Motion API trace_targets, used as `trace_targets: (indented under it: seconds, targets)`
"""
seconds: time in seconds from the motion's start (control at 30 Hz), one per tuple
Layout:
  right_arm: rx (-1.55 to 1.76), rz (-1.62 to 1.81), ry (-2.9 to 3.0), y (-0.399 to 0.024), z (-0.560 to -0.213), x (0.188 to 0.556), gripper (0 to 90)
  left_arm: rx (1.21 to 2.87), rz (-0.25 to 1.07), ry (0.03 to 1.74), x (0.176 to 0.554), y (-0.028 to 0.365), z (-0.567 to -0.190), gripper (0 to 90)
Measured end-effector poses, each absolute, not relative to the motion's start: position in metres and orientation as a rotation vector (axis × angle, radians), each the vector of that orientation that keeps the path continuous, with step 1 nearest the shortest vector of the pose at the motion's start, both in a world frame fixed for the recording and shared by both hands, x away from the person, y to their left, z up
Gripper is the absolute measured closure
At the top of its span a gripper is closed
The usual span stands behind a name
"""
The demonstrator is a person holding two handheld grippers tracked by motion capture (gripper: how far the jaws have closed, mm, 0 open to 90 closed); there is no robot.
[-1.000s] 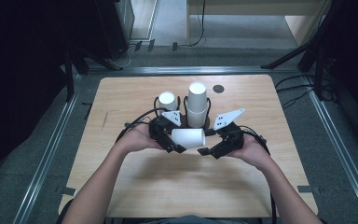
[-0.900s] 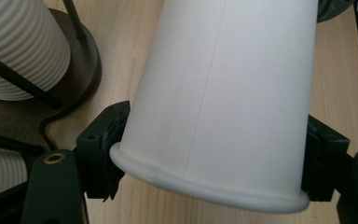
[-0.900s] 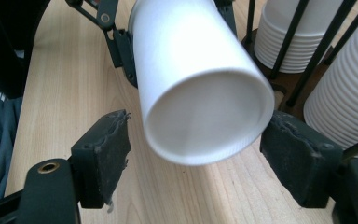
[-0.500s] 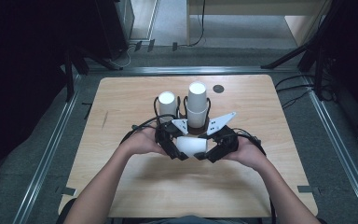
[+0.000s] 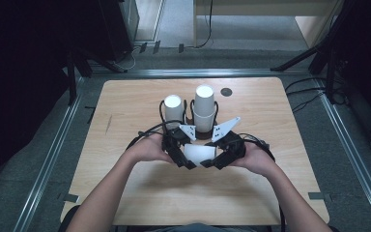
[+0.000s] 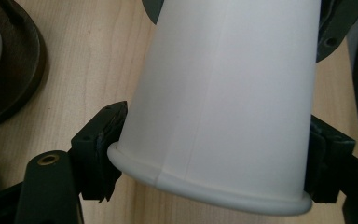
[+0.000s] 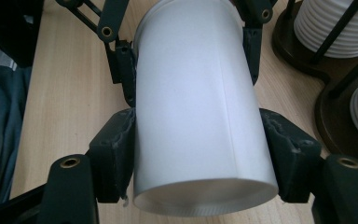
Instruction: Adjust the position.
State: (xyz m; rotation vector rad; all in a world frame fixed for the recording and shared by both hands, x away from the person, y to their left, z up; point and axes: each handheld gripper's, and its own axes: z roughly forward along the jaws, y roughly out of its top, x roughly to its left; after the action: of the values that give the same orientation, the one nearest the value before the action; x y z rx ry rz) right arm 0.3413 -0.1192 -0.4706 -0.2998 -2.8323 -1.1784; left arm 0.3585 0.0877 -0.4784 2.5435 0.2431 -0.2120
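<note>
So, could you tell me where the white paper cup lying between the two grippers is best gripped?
I'd grip the white paper cup across its side wall. It lies level, so the left gripper comes from the rim end and the right gripper from the base end, pads on opposite sides.

White paper cup [image 6: 223, 102]: its far end is running past the top edge in the left gripper view. Cup stacks [image 7: 335, 25] are being cropped by the right gripper view's border. The black disc [image 5: 226, 91] on the surface is reading too small to identify.

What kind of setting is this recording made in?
Likely a lab or recording workspace: a bare wooden table framed by metal floor rails, stand legs and cables at the edges, and two stacks of white cups set out as props.
</note>
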Motion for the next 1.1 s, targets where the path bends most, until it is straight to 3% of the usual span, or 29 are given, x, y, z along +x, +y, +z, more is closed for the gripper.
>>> trace_targets:
  seconds: [0.23, 0.63, 1.1]
  targets:
    - [-0.323, -1.226, -2.837, -0.125, -0.465, 0.342, 33.0, 2.477, -0.171, 0.294, 0.359, 0.093, -0.473, 8.0]
    - [-0.357, -1.336, -2.773, -0.136, -0.457, 0.345, 32.8, 2.302, -0.128, 0.367, 0.359, 0.108, -0.464, 8.1]
    - [-0.336, -1.424, -2.696, -0.138, -0.452, 0.346, 32.7, 2.173, -0.168, 0.365, 0.353, 0.107, -0.467, 8.8]
